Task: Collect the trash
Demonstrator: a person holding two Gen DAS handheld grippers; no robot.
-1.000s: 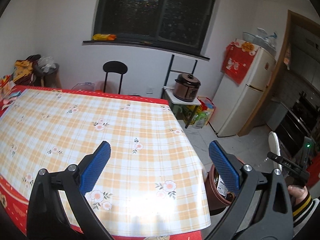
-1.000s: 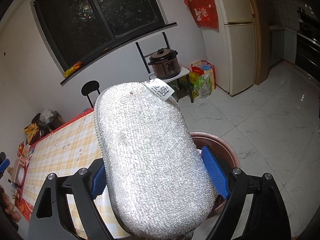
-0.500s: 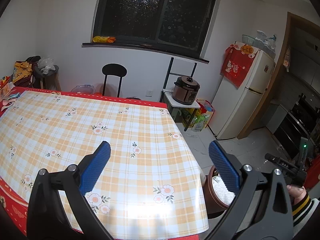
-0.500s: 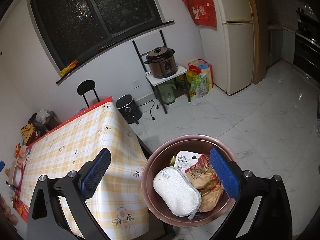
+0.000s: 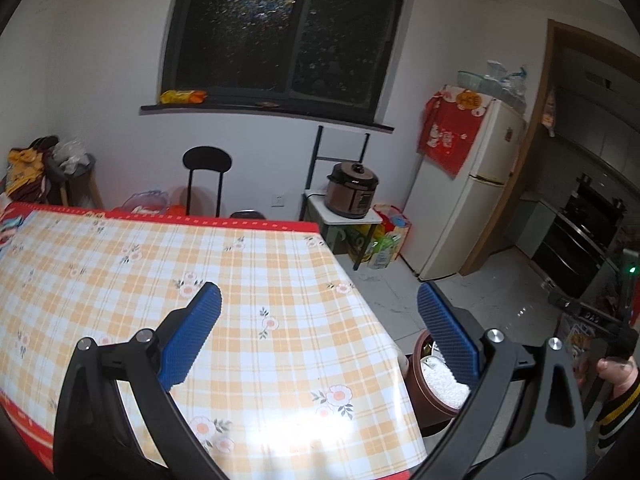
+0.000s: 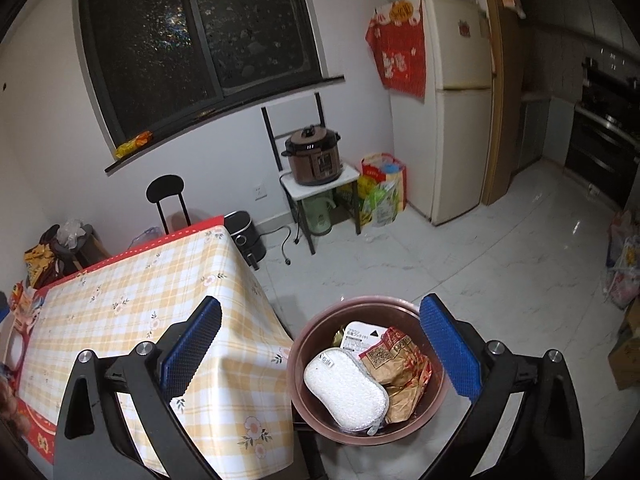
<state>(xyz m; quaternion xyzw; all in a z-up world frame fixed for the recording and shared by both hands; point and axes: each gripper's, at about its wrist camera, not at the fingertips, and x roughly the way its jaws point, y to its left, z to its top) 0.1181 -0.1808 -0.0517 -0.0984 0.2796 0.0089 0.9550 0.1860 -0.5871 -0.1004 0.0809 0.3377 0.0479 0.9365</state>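
A round brown trash bin [image 6: 304,364] stands on the floor beside the table's corner. Inside lie a white sponge pad [image 6: 346,390], a brown snack wrapper [image 6: 400,364] and a white label packet [image 6: 360,336]. My right gripper [image 6: 320,344] is open and empty, held above the bin. My left gripper [image 5: 320,336] is open and empty above the checked tablecloth [image 5: 240,300]. In the left wrist view the bin [image 5: 424,388] shows at the table's right corner with the sponge pad [image 5: 444,384] inside.
A table with an orange checked cloth [image 6: 132,304] fills the left. A black chair [image 5: 207,176], a pressure cooker [image 5: 352,190] on a small stand, bags and a fridge [image 5: 464,200] line the back wall. An air fryer [image 6: 246,236] sits on the tiled floor.
My right gripper opened and let go of the sponge pad, which dropped into the bin. The left gripper stayed open and tilted up a little over the table.
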